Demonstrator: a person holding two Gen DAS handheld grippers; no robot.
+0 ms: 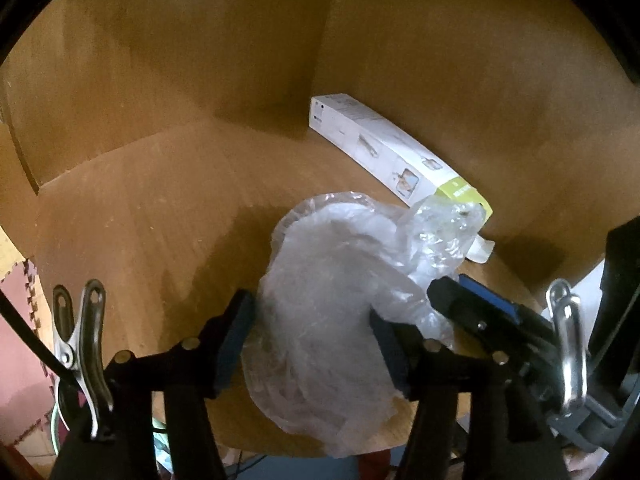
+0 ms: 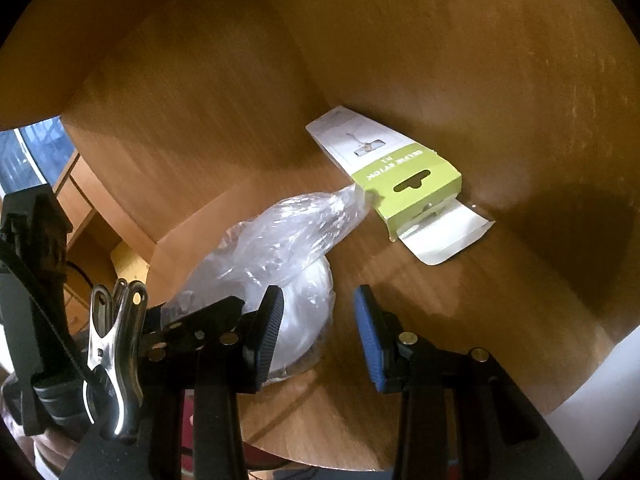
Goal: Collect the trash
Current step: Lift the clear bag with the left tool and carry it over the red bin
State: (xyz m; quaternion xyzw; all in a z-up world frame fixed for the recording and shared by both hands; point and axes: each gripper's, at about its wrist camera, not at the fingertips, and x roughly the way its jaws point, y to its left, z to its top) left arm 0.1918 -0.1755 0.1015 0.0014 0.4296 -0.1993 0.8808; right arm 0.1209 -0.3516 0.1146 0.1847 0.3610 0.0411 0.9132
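Observation:
A crumpled clear plastic bag (image 1: 340, 292) lies on the wooden shelf board, near its front edge. My left gripper (image 1: 312, 344) is open, its jaws standing on either side of the bag. In the right wrist view the same bag (image 2: 280, 248) lies left of centre. My right gripper (image 2: 318, 332) is open and empty, just right of the bag, with its left finger (image 2: 268, 332) against it. A white and green cardboard box (image 2: 384, 172) with an open end flap lies against the right wall; it also shows in the left wrist view (image 1: 392, 148).
Wooden walls (image 1: 460, 60) close in the shelf at the back and right. The shelf's front edge (image 2: 340, 460) curves below the grippers. My right gripper's fingers (image 1: 480, 312) reach in from the right in the left wrist view. A foam floor mat (image 1: 16, 320) lies below left.

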